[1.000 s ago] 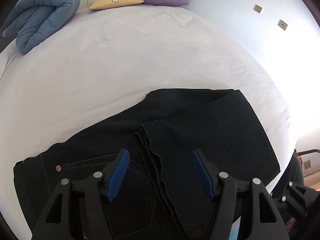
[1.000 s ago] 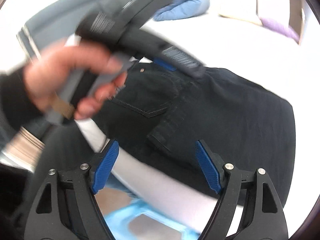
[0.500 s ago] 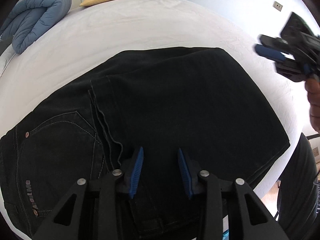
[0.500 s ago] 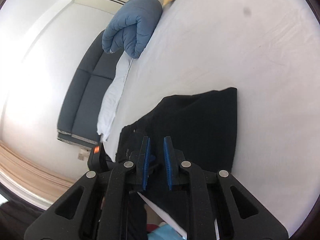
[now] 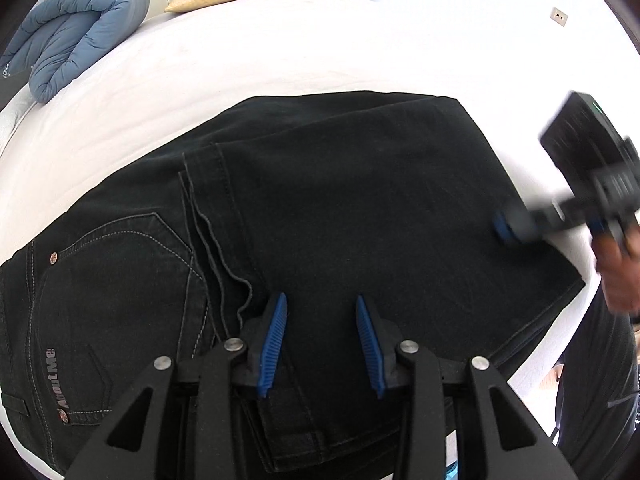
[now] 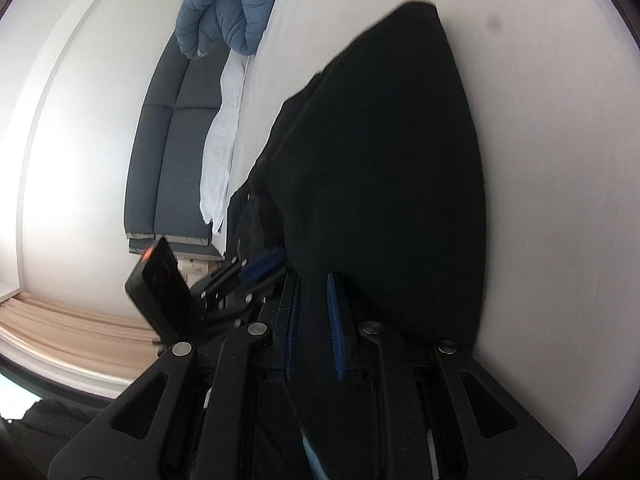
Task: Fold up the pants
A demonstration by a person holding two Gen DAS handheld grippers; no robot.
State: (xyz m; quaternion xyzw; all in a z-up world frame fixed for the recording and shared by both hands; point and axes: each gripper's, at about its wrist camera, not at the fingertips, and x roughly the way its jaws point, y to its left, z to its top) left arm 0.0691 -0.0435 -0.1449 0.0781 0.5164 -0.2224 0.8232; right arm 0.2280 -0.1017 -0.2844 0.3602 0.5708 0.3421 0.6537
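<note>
On white bed [image 5: 280, 52], folded black pants [image 5: 360, 208], blue duvet [image 5: 76, 52].

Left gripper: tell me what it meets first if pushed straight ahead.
Most likely the folded black denim pants, which fill the space between and beyond the left gripper and its partly open blue pads; the height above the cloth is unclear.

Bright daylight, blown-out right side, fisheye-bent edges, motion-blurred right tool [image 5: 505, 229].

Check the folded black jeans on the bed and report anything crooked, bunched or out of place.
The black jeans lie mostly flat on the white bed sheet, but the folded-over leg hems run wavy and staggered beside the back pocket, not aligned. Nothing looks damaged or spilled.
</note>
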